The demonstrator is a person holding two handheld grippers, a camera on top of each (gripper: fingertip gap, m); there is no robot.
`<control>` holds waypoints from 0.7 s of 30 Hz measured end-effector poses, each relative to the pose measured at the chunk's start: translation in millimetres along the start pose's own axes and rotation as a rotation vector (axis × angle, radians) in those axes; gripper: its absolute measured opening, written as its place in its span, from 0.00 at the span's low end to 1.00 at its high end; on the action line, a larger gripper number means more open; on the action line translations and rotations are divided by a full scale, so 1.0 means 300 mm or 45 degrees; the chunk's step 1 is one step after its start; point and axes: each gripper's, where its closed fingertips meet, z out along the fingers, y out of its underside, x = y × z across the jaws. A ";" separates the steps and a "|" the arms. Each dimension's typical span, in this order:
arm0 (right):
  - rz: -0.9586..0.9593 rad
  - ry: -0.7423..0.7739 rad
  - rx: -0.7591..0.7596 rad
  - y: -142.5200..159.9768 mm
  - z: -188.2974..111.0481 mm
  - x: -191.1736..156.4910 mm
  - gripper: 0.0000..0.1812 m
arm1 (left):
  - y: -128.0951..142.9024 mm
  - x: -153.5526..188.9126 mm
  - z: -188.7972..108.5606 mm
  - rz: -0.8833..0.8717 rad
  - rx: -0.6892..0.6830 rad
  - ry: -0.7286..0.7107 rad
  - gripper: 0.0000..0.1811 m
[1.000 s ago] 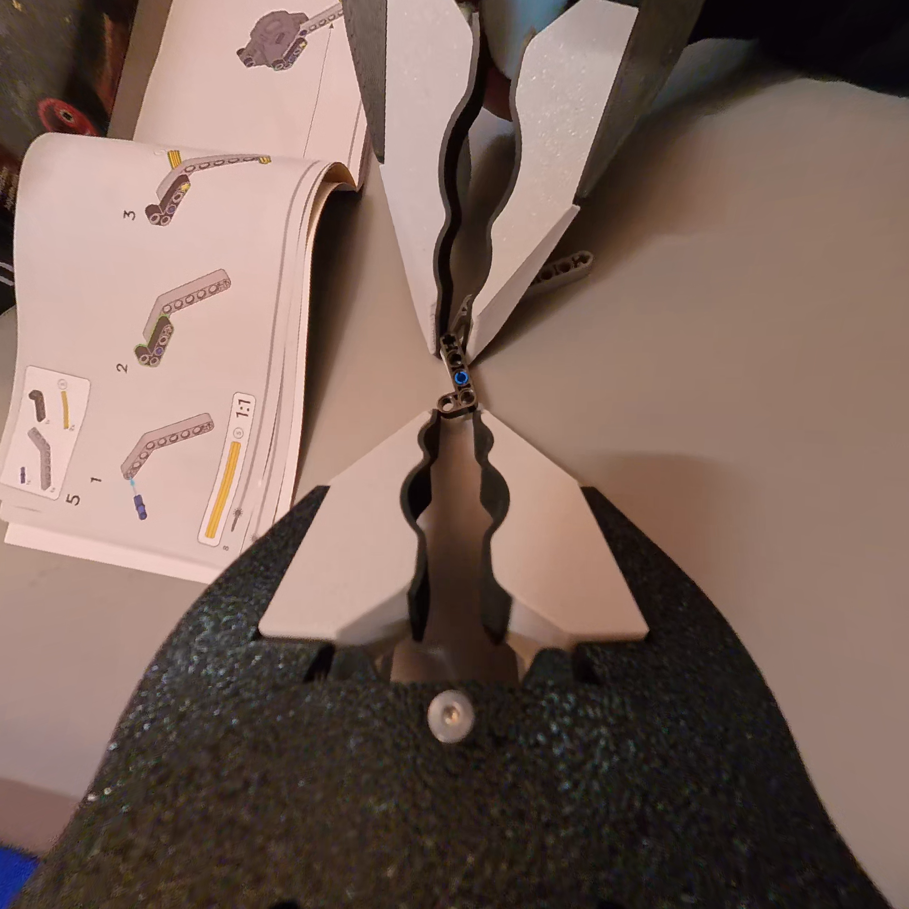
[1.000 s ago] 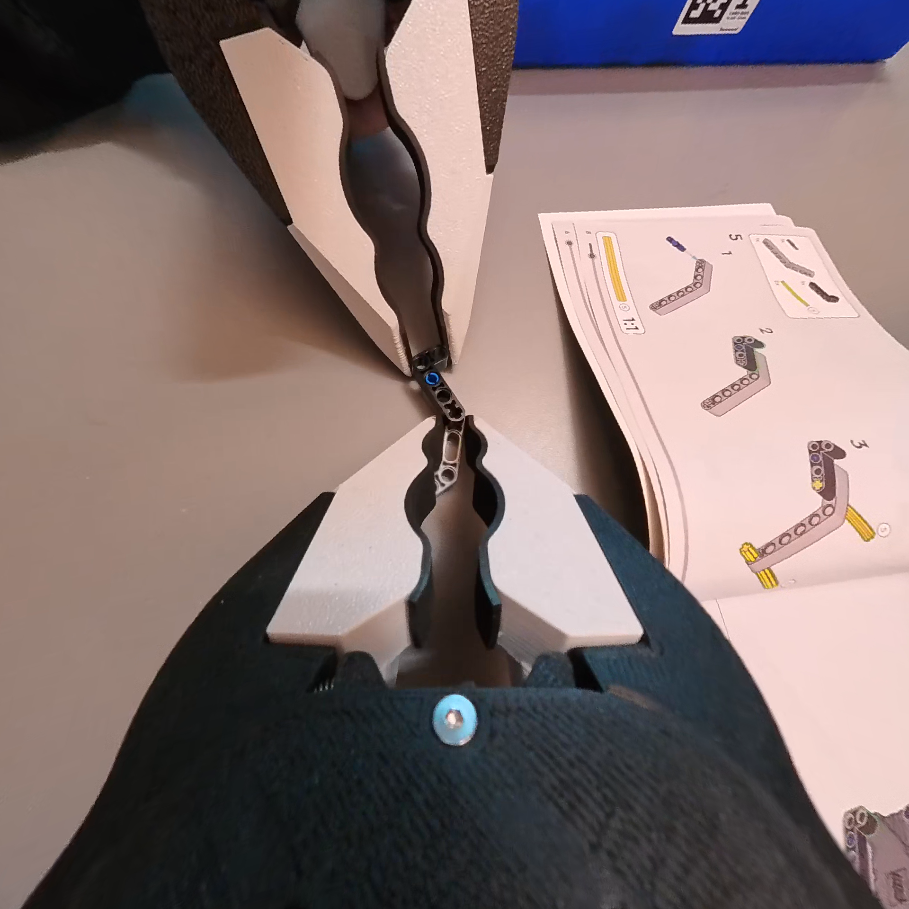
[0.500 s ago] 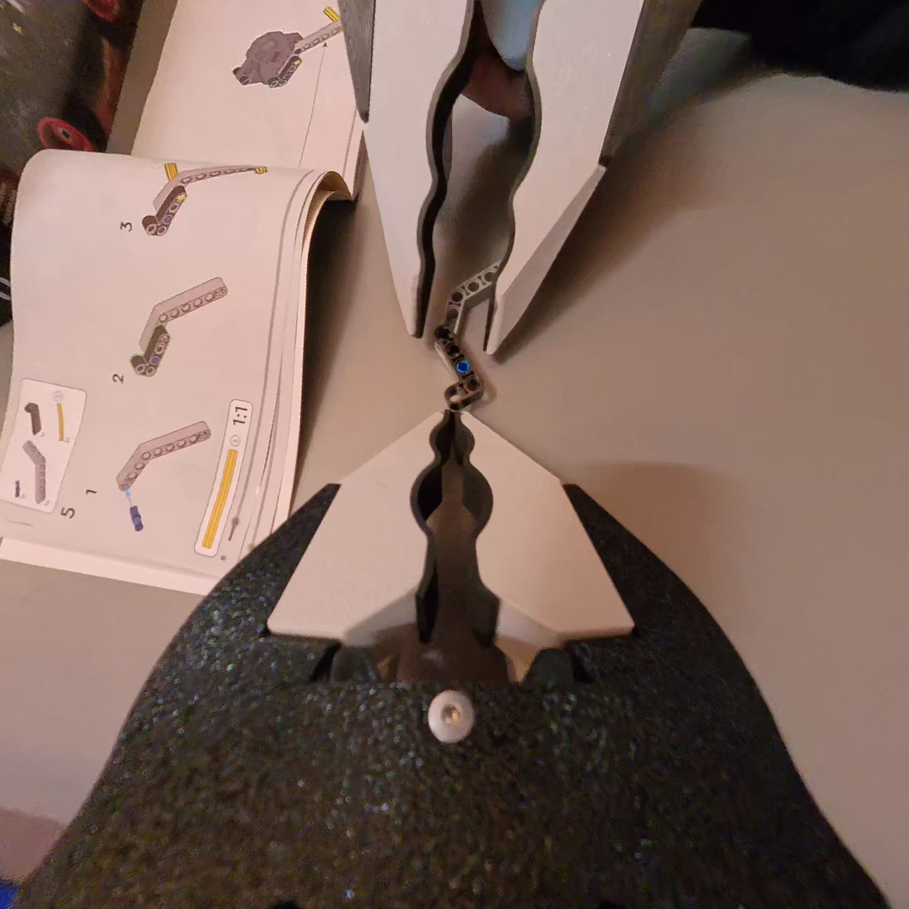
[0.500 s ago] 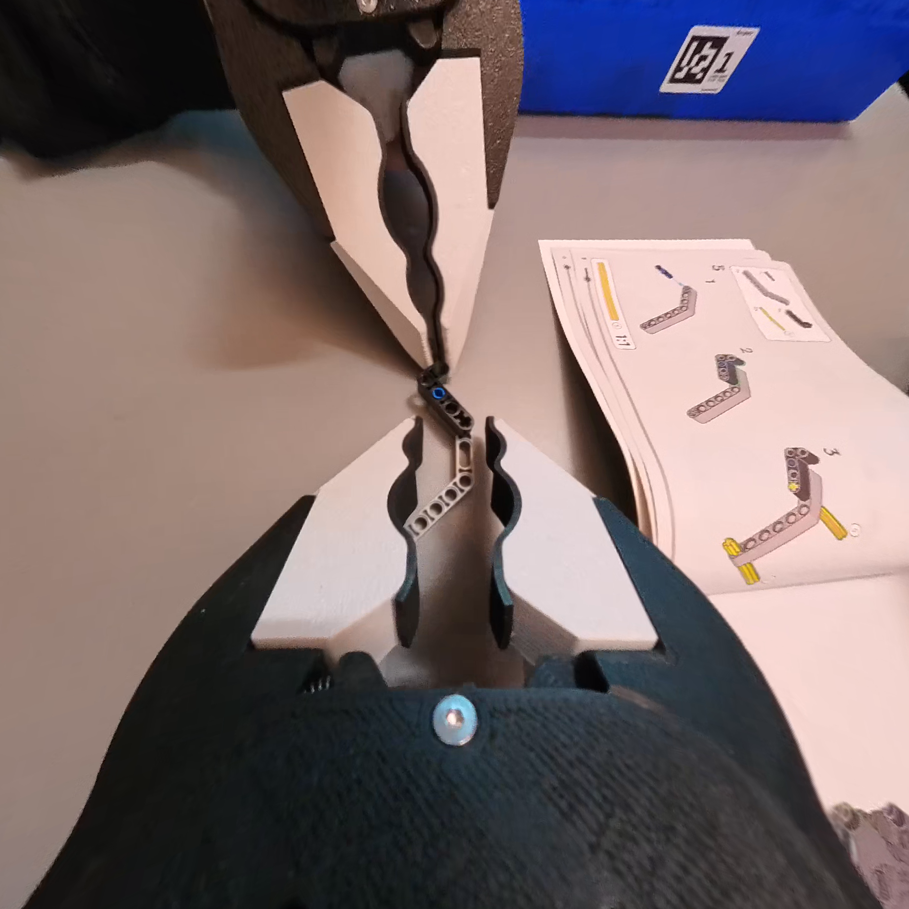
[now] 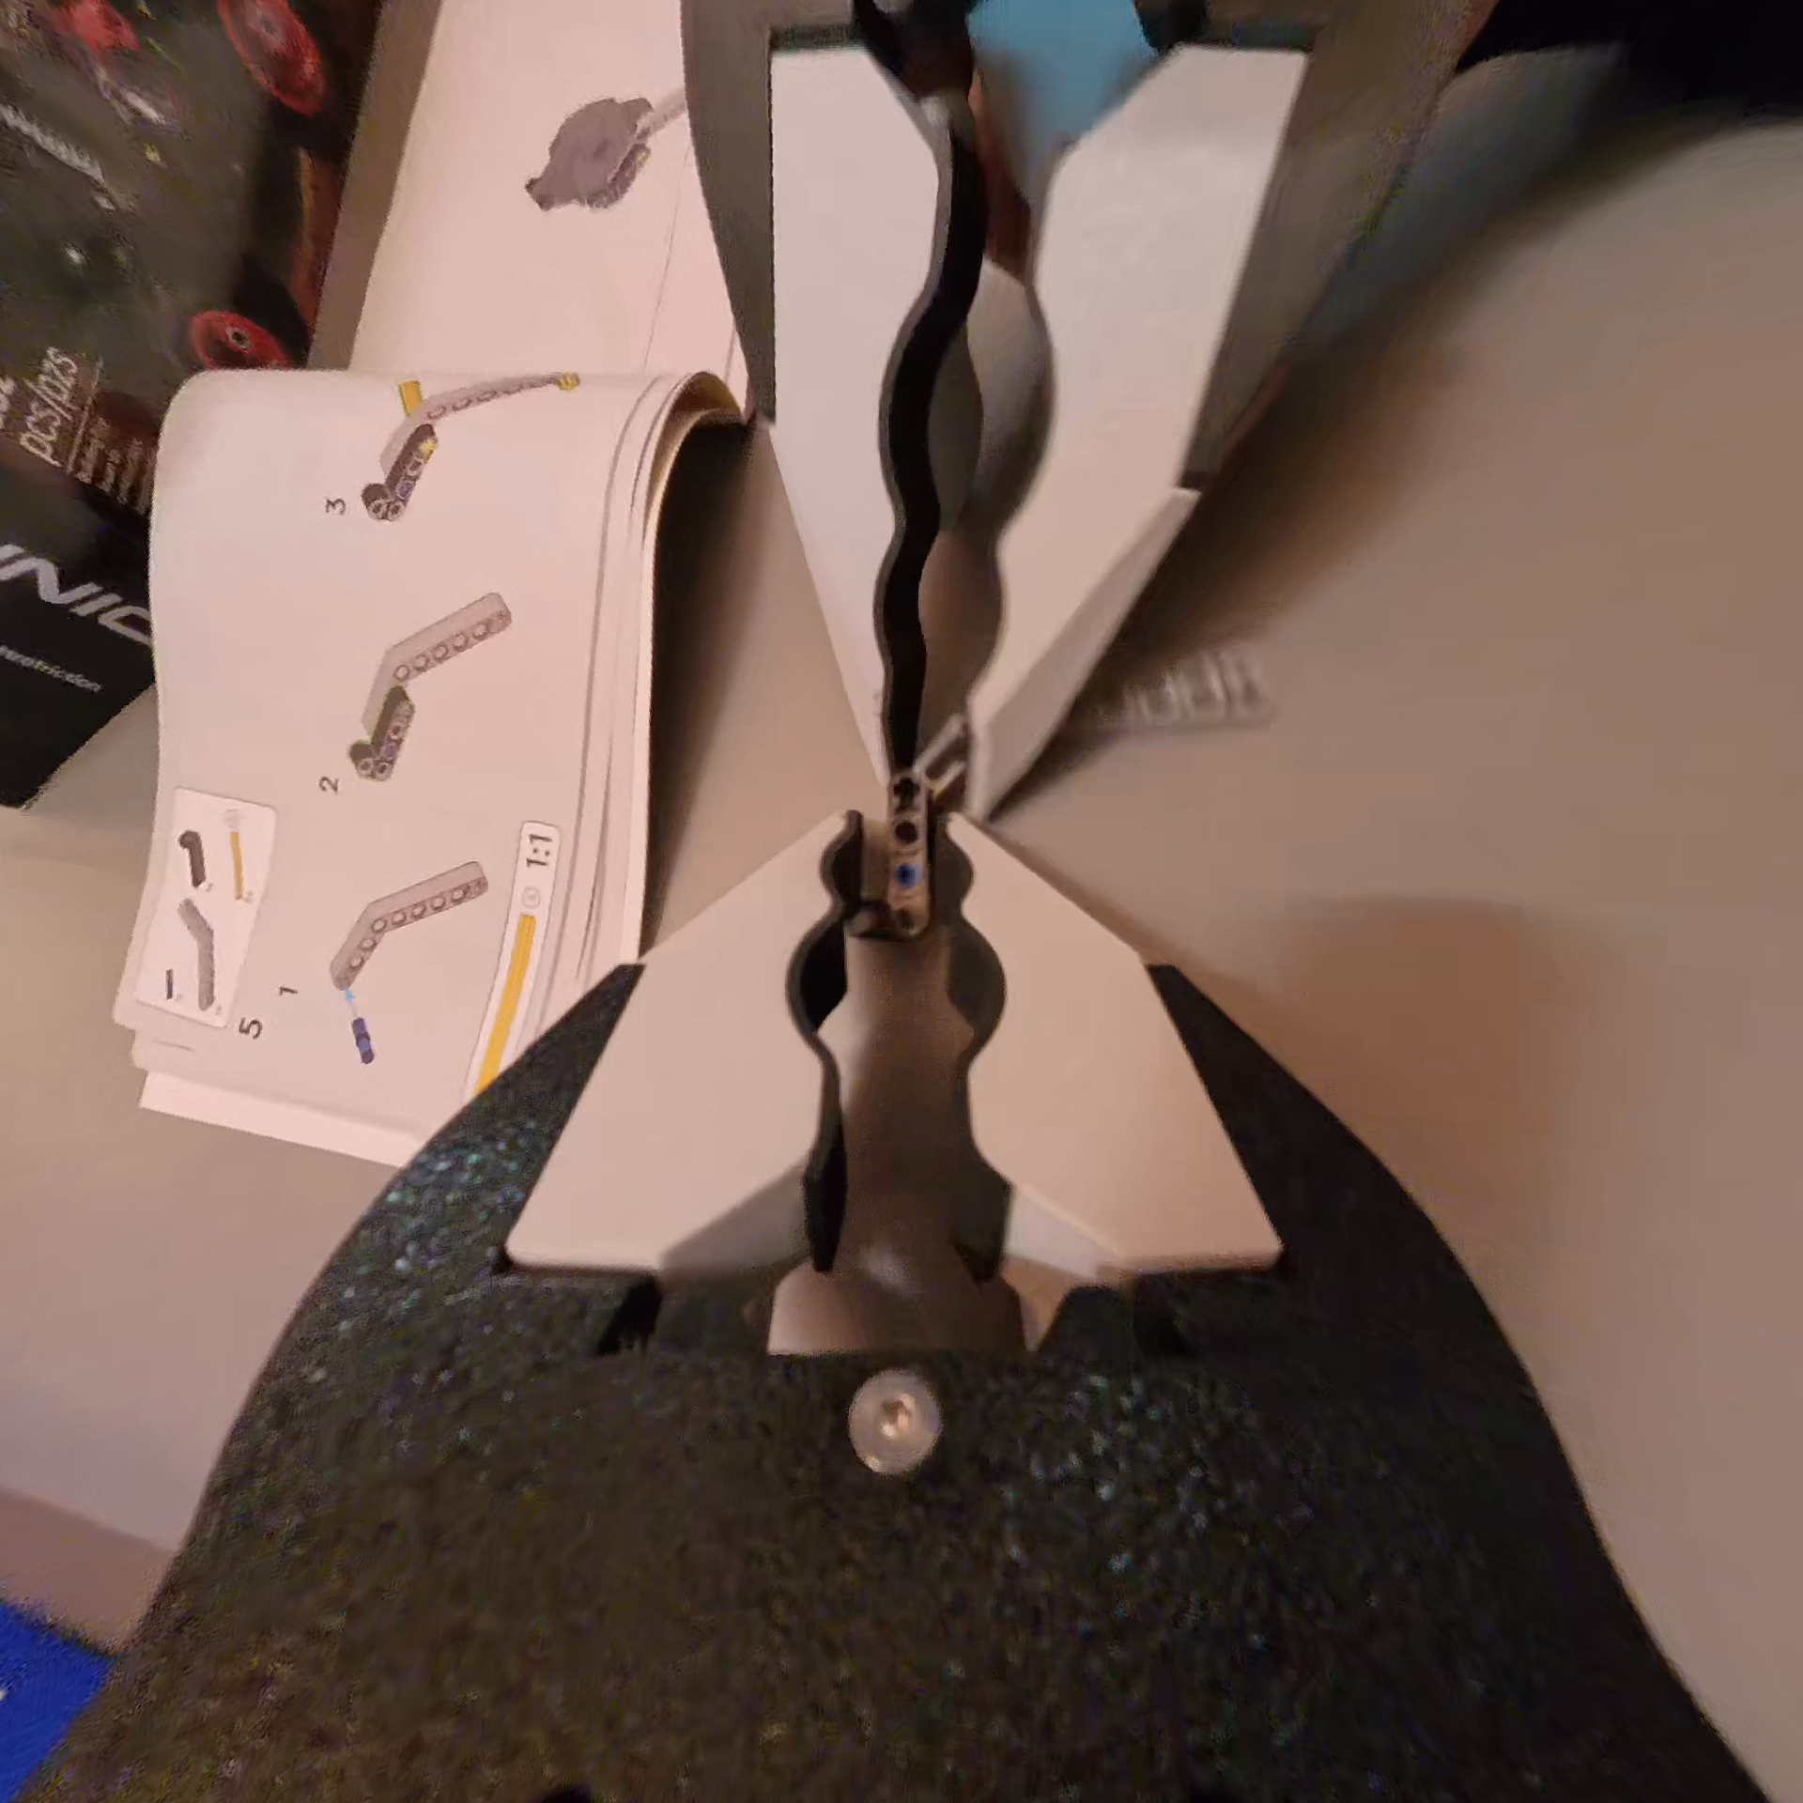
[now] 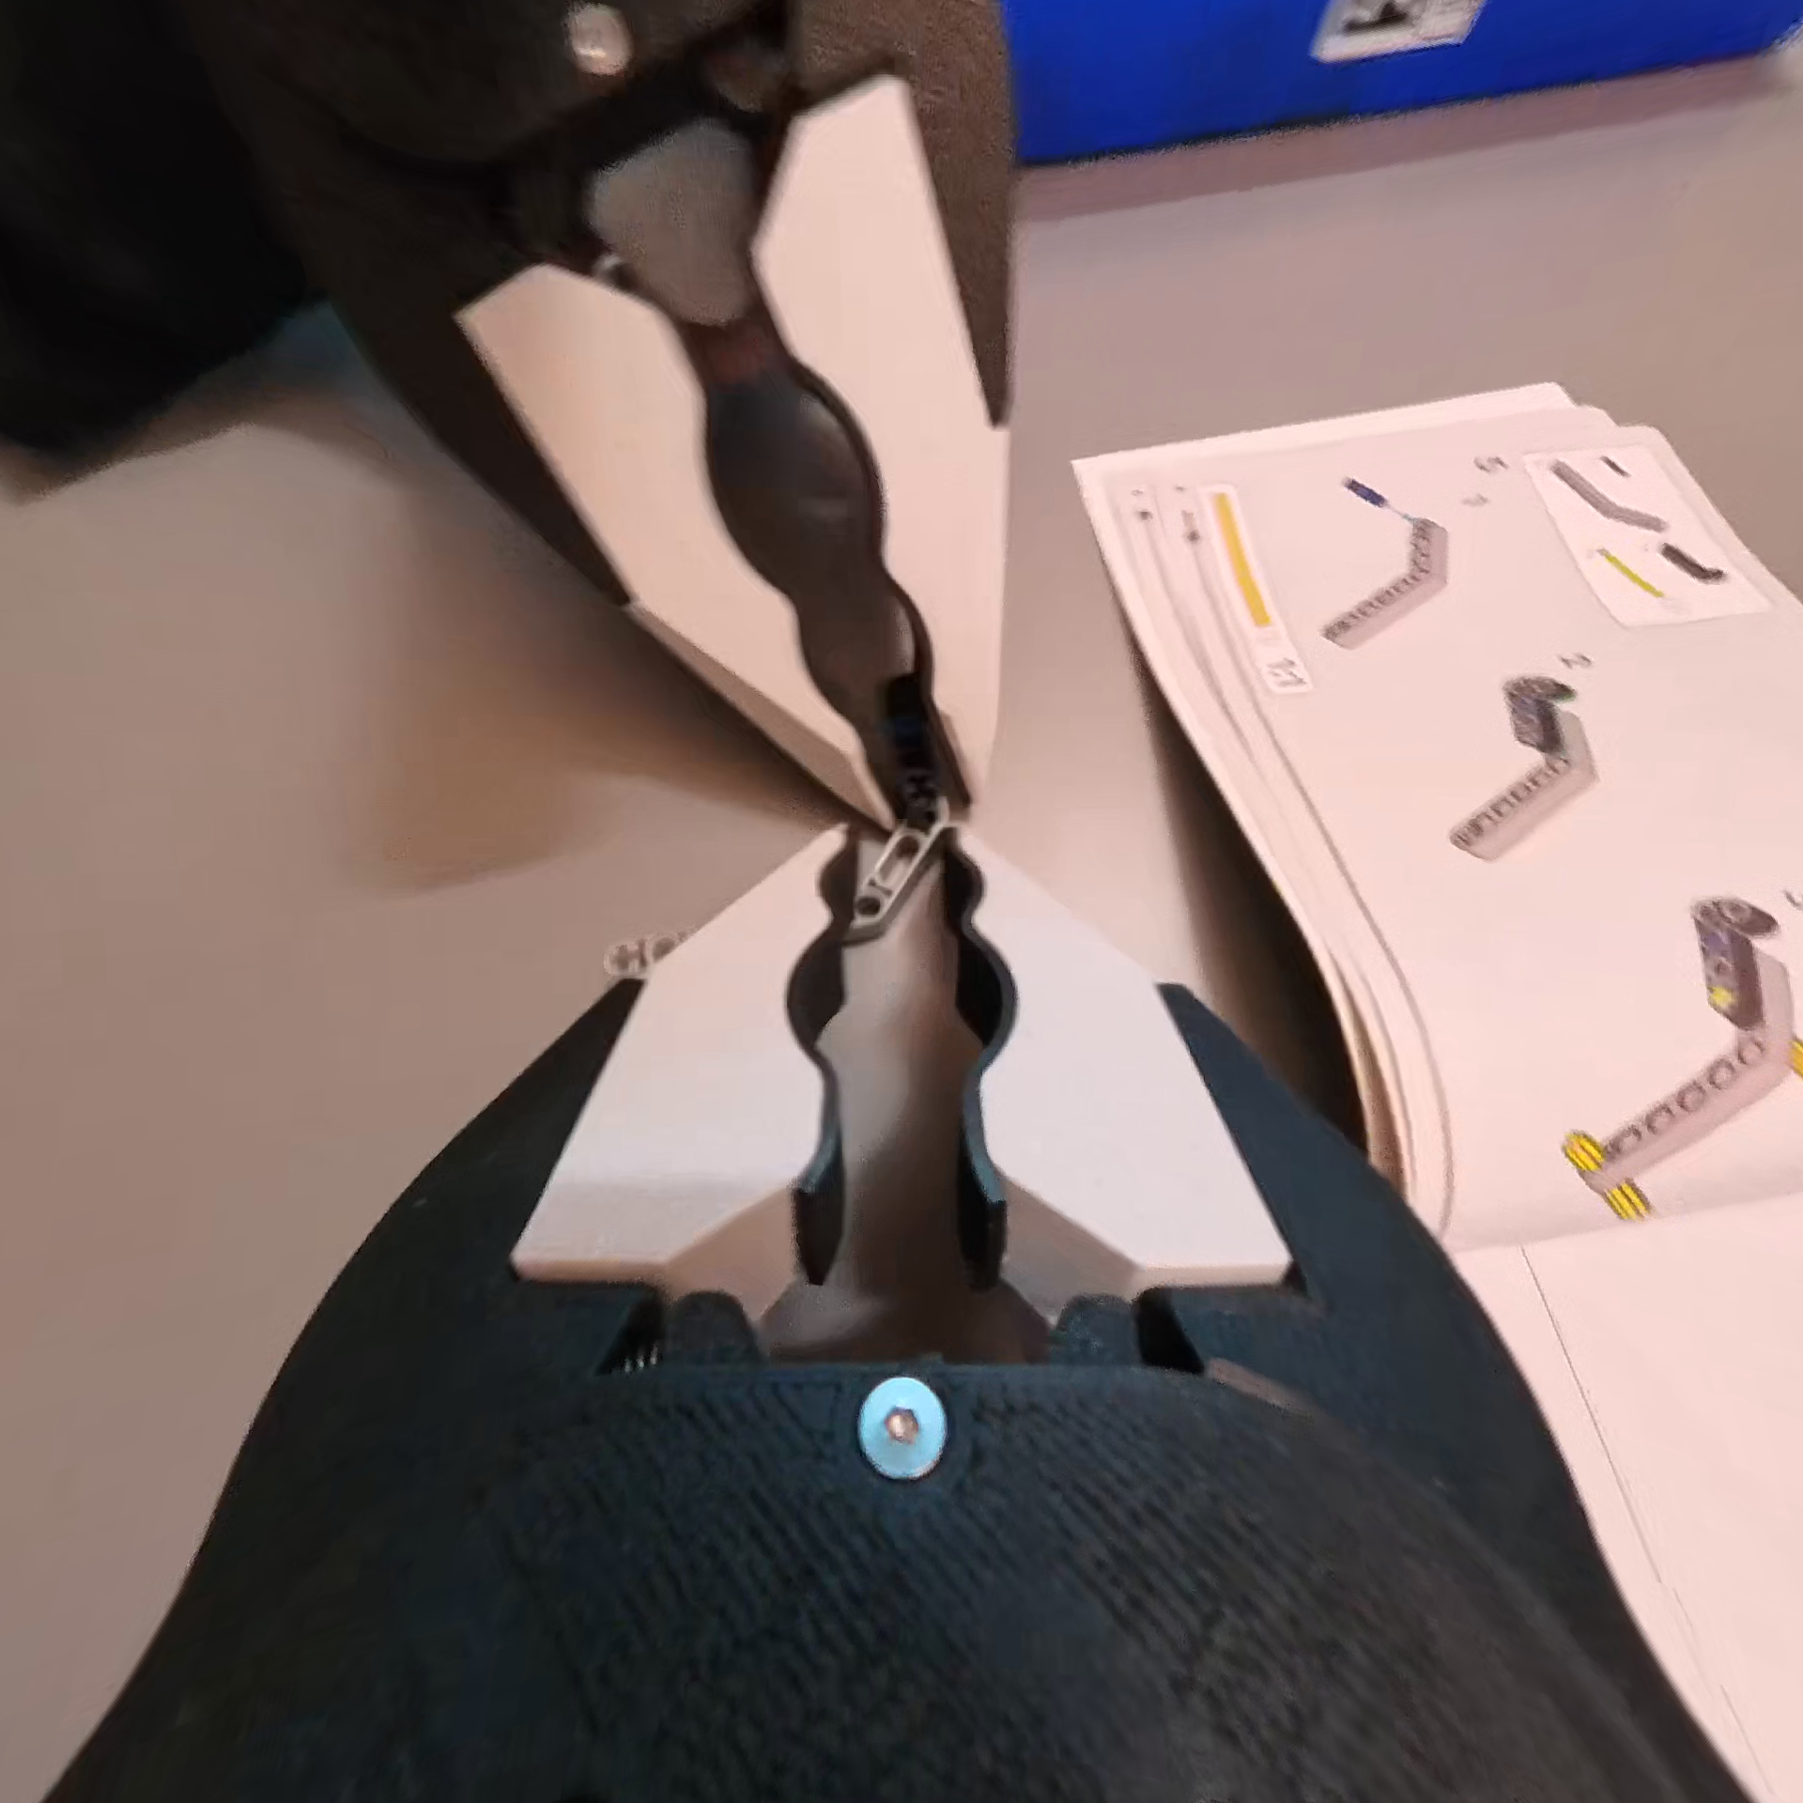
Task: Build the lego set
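A short black beam (image 5: 905, 868) with a blue pin is joined end to end with a longer grey angled beam (image 6: 893, 878). My left gripper (image 5: 898, 829) is shut on the black beam, which sits between its fingertips. My right gripper (image 6: 893, 839) is shut on the near part of the grey beam. The two grippers meet tip to tip just above the grey table (image 6: 293, 683). The grey beam's far end (image 6: 639, 951) sticks out beside my right gripper and also shows in the left wrist view (image 5: 1200, 683). In the right wrist view the black beam (image 6: 907, 741) sits in the left gripper (image 6: 927, 795).
An open instruction booklet (image 5: 390, 732) lies beside the grippers; in the right wrist view it (image 6: 1463, 781) is on the right. A blue bin (image 6: 1268, 78) stands at the far table edge. A dark box (image 5: 78, 293) lies beyond the booklet. My left and right fingertips are right by each other.
My right gripper, open half a second ago, has closed on the grey beam. My left gripper now has the black beam deeper between its fingers. The grippers have moved closer together.
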 end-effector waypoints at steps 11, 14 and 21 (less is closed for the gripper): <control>0.048 -0.060 0.096 -0.027 -0.024 -0.012 0.10 | 0.013 0.007 -0.011 -0.020 0.058 0.078 0.03; 0.016 0.004 -0.001 0.004 0.008 -0.003 0.07 | 0.014 -0.001 -0.012 -0.028 0.055 0.060 0.04; -0.003 0.046 -0.005 0.002 0.015 0.008 0.04 | 0.016 0.005 -0.014 -0.034 0.033 0.067 0.04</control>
